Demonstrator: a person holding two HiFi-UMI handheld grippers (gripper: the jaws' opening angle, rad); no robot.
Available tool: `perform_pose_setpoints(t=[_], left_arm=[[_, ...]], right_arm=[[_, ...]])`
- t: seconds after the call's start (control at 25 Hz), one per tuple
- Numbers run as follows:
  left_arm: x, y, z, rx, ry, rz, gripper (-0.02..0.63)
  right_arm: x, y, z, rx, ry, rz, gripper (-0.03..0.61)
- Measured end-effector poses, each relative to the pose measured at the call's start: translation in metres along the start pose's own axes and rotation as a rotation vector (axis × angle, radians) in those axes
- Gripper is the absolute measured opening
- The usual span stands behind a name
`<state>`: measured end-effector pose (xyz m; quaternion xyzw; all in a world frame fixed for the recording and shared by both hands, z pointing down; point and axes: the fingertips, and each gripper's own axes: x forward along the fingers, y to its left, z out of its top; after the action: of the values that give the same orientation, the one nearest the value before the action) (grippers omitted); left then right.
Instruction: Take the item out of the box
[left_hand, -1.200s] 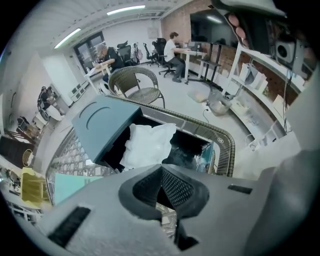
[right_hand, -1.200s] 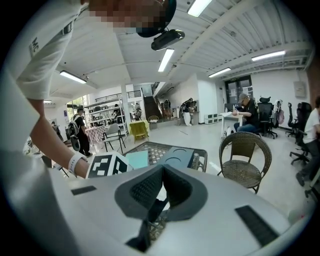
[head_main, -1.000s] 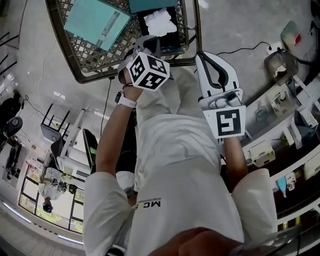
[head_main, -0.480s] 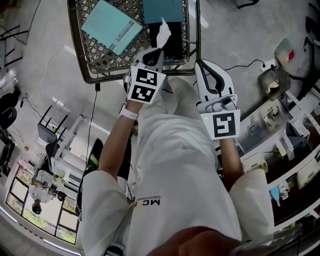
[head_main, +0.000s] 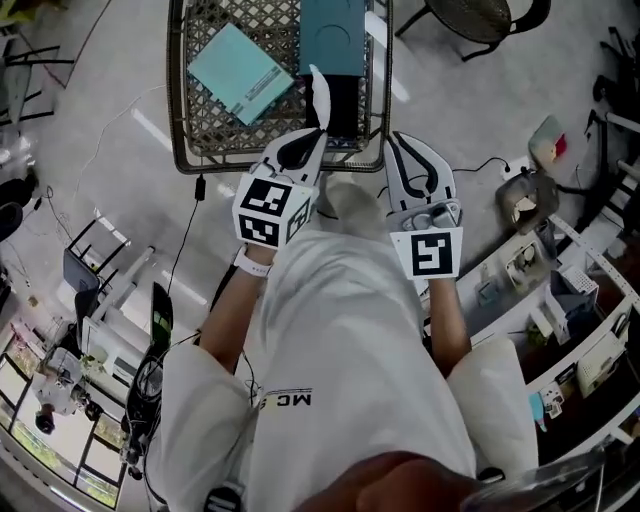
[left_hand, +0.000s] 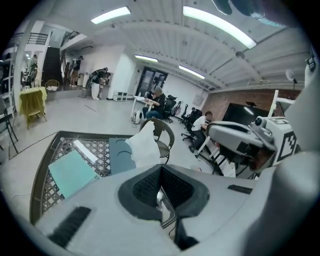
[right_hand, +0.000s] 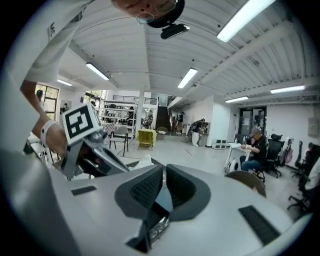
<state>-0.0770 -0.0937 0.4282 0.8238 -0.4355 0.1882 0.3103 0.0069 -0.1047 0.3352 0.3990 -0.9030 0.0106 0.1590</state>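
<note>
A teal tissue box (head_main: 333, 30) lies on a wire-mesh table (head_main: 205, 160), beside a light teal booklet (head_main: 240, 70). A white tissue (head_main: 319, 95) stands up out of the box's slot. My left gripper (head_main: 316, 130) is shut on the tissue's lower part. In the left gripper view the tissue (left_hand: 143, 148) sticks up past the closed left gripper (left_hand: 160, 171), with the box (left_hand: 120, 156) behind it. My right gripper (head_main: 402, 140) hovers at the table's near edge, right of the box, shut (right_hand: 164, 172) with nothing in it.
A round chair (head_main: 480, 15) stands beyond the table's right corner. Shelves with small items (head_main: 560, 300) line the right side. A cable and power strip (head_main: 515, 168) lie on the floor at the right. The person's legs are below the grippers.
The tissue, crumpled on the box a second ago, now stands drawn out long from the slot in the left gripper. Both grippers have shifted toward the table's near edge.
</note>
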Motion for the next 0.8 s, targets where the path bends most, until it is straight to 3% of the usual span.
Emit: perform_pose_setpoints(t=[0.24, 0.52, 0.8], left_arm=[[-0.047, -0.026, 0.033, -0.016, -0.127, 0.03, 0.025], [-0.094, -0.046, 0.058, -0.034, -0.24, 0.074, 0.025], [-0.124, -0.056, 0.076, -0.027, -0.356, 0.105, 0.025]], right_arm=[[-0.019, -0.006, 0.015, -0.096, 0.012, 0.019, 0.017], [-0.038, -0.007, 0.041, -0.046, -0.06, 0.001, 0.017], [-0.047, 0.003, 0.067, -0.018, -0.125, 0.038, 0.017]])
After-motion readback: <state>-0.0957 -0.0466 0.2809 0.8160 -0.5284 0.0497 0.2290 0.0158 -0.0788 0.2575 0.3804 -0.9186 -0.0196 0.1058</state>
